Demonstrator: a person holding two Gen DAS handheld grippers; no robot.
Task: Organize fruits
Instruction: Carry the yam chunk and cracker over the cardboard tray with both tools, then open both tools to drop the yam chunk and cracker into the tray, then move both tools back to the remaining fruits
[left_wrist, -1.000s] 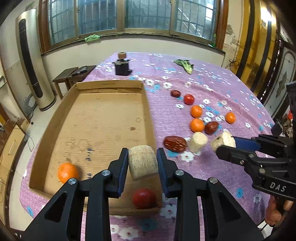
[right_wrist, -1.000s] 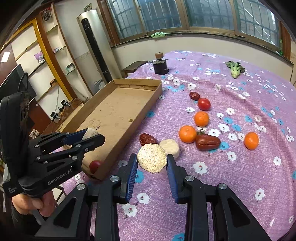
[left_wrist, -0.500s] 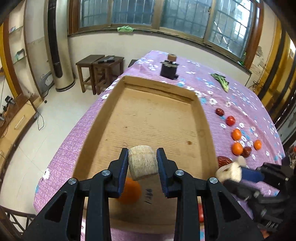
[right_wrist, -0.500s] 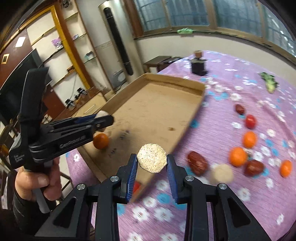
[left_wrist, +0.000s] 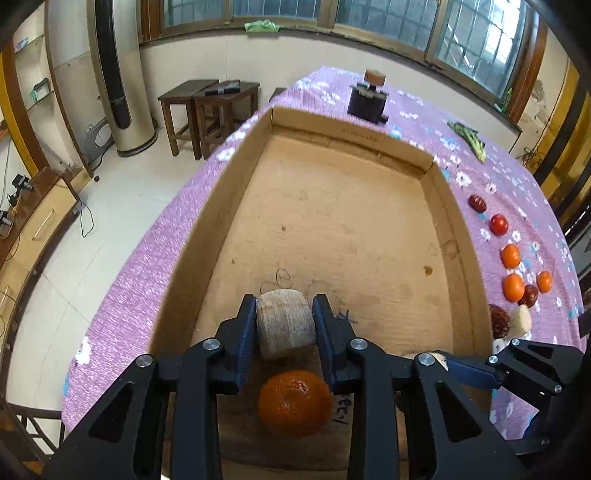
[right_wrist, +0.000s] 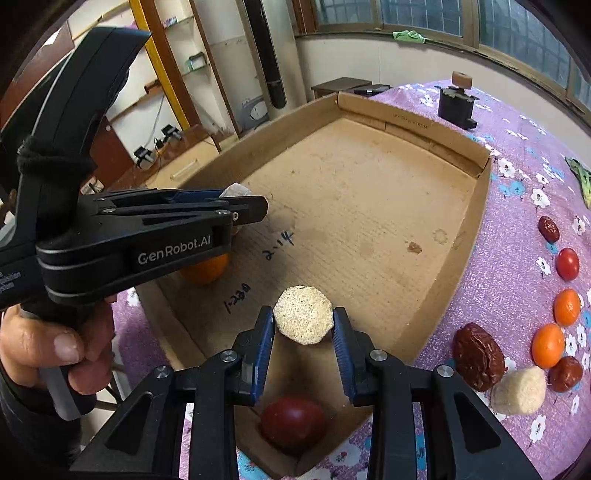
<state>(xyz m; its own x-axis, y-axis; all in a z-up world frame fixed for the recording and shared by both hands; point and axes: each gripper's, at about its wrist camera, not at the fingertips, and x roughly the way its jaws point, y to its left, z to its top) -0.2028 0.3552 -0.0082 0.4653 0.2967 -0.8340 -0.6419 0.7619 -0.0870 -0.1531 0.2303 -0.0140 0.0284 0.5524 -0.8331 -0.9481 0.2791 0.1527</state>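
My left gripper (left_wrist: 284, 321) is shut on a pale cylindrical chunk (left_wrist: 285, 328) and holds it over the near end of the cardboard tray (left_wrist: 384, 146), above an orange (left_wrist: 294, 403) lying inside. My right gripper (right_wrist: 303, 326) is shut on a second pale chunk (right_wrist: 303, 319) over the tray's near right corner (right_wrist: 476, 236), above a red tomato (right_wrist: 292, 419) inside. The left gripper also shows in the right wrist view (right_wrist: 255, 210). On the purple cloth to the right lie oranges (right_wrist: 548, 345), red dates (right_wrist: 478, 356), a tomato (right_wrist: 567, 263) and another pale chunk (right_wrist: 519, 391).
A black box with a wooden knob (left_wrist: 367, 99) stands behind the tray. A green vegetable (left_wrist: 471, 138) lies at the far right of the table. The table's left edge drops to the floor with wooden stools (left_wrist: 207, 107).
Both grippers have moved left from the cloth to over the tray, each still holding its chunk. The left one now hangs above the orange.
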